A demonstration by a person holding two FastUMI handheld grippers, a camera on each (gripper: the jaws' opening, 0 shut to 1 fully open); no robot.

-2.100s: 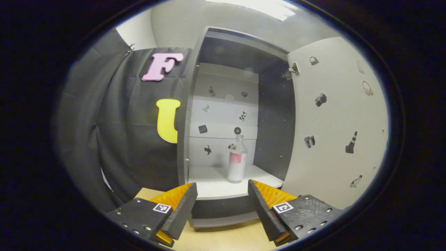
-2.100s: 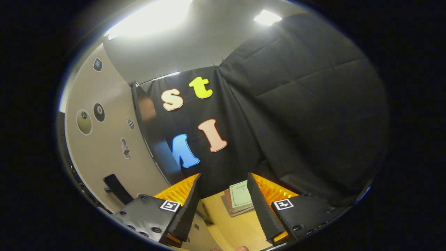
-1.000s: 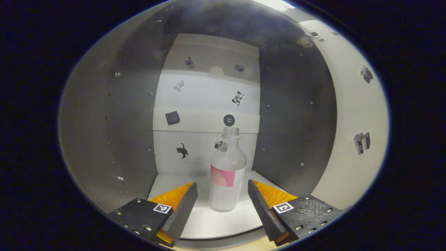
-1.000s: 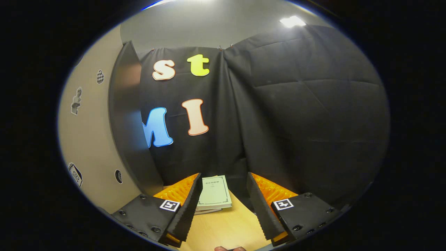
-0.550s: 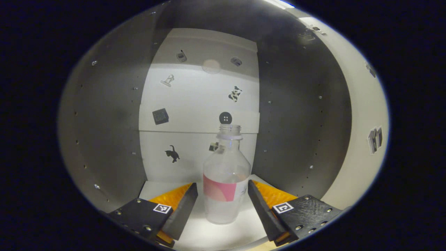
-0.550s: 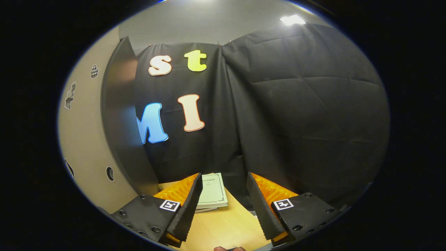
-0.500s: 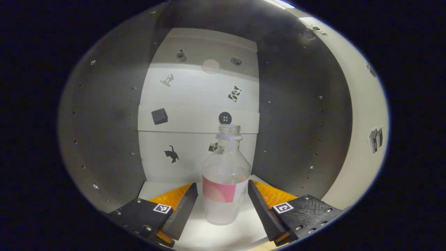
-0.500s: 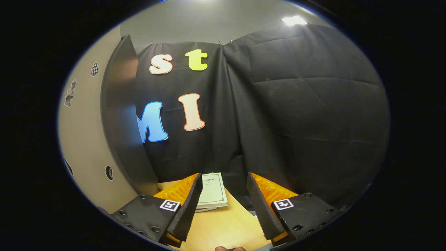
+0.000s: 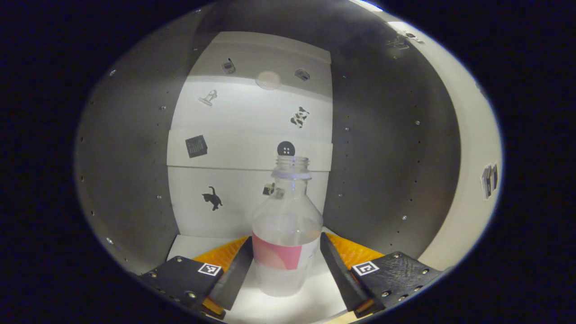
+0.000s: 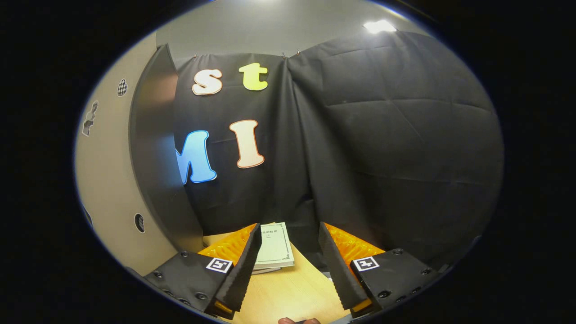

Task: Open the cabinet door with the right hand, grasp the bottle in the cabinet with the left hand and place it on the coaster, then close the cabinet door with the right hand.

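your booth, dim and closed in

you see a black cloth wall (image 10: 396, 148), a grey ceiling with a bright light (image 10: 379, 26), and a wooden table (image 10: 288, 292).

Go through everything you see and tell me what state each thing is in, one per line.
Clear plastic bottle with pink label: upright, uncapped, on the cabinet's white shelf.
Left gripper: open, straddling the bottle.
Right gripper: open, holding nothing.
Beige cabinet door: open.
Pale green booklet: closed, flat on the wooden table.
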